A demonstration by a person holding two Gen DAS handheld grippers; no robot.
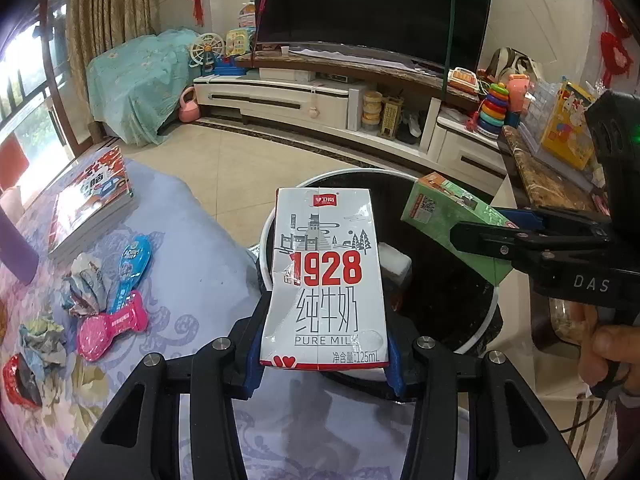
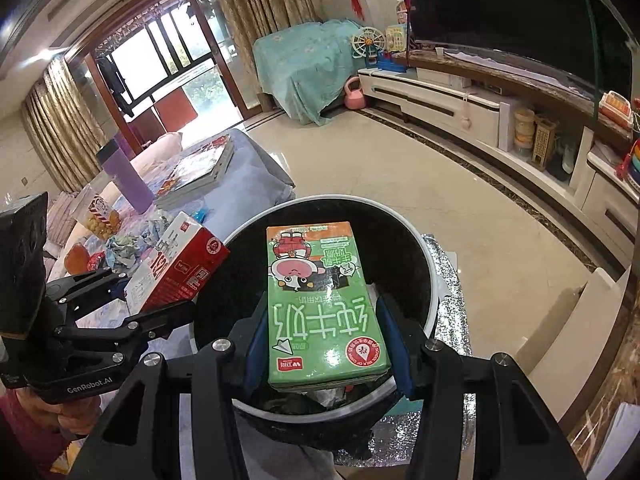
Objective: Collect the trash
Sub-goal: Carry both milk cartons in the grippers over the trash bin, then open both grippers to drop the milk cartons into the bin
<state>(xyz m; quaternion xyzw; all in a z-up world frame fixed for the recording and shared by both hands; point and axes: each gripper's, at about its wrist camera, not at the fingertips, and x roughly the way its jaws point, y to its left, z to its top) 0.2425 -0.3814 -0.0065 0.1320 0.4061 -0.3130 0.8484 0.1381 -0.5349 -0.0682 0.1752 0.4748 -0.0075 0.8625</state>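
Observation:
My left gripper (image 1: 324, 360) is shut on a white milk carton (image 1: 326, 276) marked 1928, held over the near rim of a round bin (image 1: 486, 334) with a black liner. My right gripper (image 2: 326, 354) is shut on a green milk carton (image 2: 320, 300), which hangs over the bin's (image 2: 430, 280) open mouth. In the left wrist view the green carton (image 1: 452, 220) and the right gripper (image 1: 496, 236) come in from the right above the bin. In the right wrist view the white carton (image 2: 180, 268) and the left gripper (image 2: 124, 300) show at the left. A white lump (image 1: 396, 266) lies inside the bin.
On the blue-clothed table (image 1: 200, 264) lie crumpled paper balls (image 1: 86, 288), a blue wrapper (image 1: 132, 268), a pink wrapper (image 1: 110, 326) and a stack of books (image 1: 92, 204). A purple bottle (image 2: 124, 172) and a snack bag (image 2: 98, 216) stand further back. A TV cabinet (image 1: 304, 100) lines the far wall.

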